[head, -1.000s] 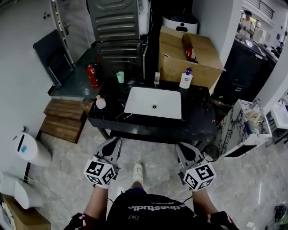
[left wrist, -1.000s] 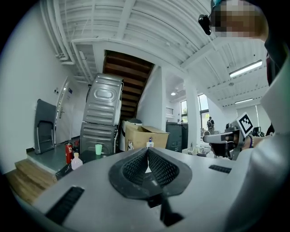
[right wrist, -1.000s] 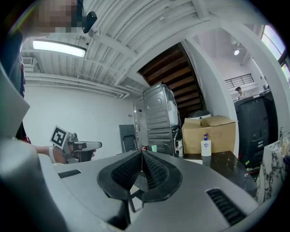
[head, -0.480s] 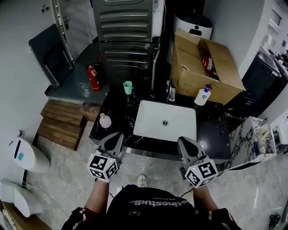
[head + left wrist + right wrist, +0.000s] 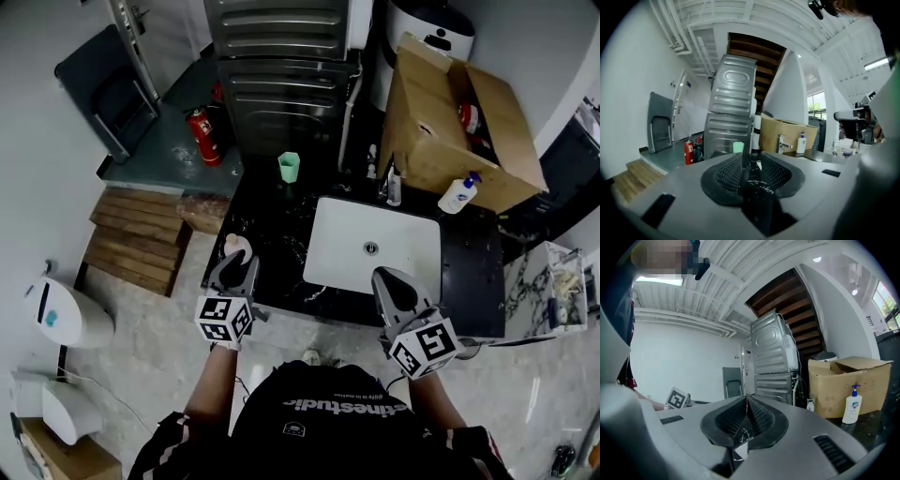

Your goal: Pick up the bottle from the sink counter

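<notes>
A small pale pink bottle [image 5: 235,245] stands at the left end of the black sink counter [image 5: 281,248]. My left gripper [image 5: 240,267] hovers just in front of it, over the counter's front edge. Its jaws are opening, a narrow gap shows in the left gripper view [image 5: 751,157], and nothing is between them. A white pump bottle with a blue top [image 5: 457,194] [image 5: 851,405] [image 5: 801,143] stands at the counter's back right. My right gripper [image 5: 390,278] [image 5: 746,399] is shut and empty, over the front edge by the white sink basin [image 5: 375,246].
A green cup [image 5: 289,167] [image 5: 738,147] and a faucet [image 5: 392,184] [image 5: 782,143] stand at the back of the counter. An open cardboard box [image 5: 459,122] sits behind it, beside a metal appliance [image 5: 281,56]. A red fire extinguisher [image 5: 202,136] and wooden steps [image 5: 136,246] lie to the left.
The person has stepped up to the counter, and both grippers have moved from over the floor to its front edge. The left jaws have parted a little.
</notes>
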Demonstrator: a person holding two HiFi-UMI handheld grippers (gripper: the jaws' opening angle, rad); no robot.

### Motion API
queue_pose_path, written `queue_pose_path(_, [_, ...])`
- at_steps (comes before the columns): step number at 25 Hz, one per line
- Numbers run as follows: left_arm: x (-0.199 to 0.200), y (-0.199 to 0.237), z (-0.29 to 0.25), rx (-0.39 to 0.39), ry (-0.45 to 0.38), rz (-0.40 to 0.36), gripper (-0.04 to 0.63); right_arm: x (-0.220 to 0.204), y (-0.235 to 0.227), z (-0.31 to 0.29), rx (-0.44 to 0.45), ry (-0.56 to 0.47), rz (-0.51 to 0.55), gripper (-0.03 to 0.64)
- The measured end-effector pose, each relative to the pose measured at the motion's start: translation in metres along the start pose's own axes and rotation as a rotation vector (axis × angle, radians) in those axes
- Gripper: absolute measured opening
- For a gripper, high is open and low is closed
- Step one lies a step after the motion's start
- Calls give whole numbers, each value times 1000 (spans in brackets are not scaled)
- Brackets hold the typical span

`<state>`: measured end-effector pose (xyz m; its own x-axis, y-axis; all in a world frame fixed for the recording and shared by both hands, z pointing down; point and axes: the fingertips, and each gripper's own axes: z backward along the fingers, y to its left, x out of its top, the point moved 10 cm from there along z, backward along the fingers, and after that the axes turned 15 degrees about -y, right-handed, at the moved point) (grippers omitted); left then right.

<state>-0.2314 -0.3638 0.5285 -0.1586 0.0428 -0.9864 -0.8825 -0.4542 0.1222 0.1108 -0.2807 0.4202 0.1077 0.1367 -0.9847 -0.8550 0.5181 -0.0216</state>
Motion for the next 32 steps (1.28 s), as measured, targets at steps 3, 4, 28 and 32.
queue_pose_path(3, [-29,32,-8,101,43,34,241,-6,-4,-6,8,22,-1,40])
queue_pose_path(4, [-37,39,-12,124,53,14,251,-7,-5,-6,4,29,1,40])
queue_pose_path(28, [-74,70,-61,125,162,-185,141,-7,-39,19,-127,81,-17,41])
queue_pose_path(32, [-44,30,-63,25,100,-184,141,0,-55,25,-141,90,-9,41])
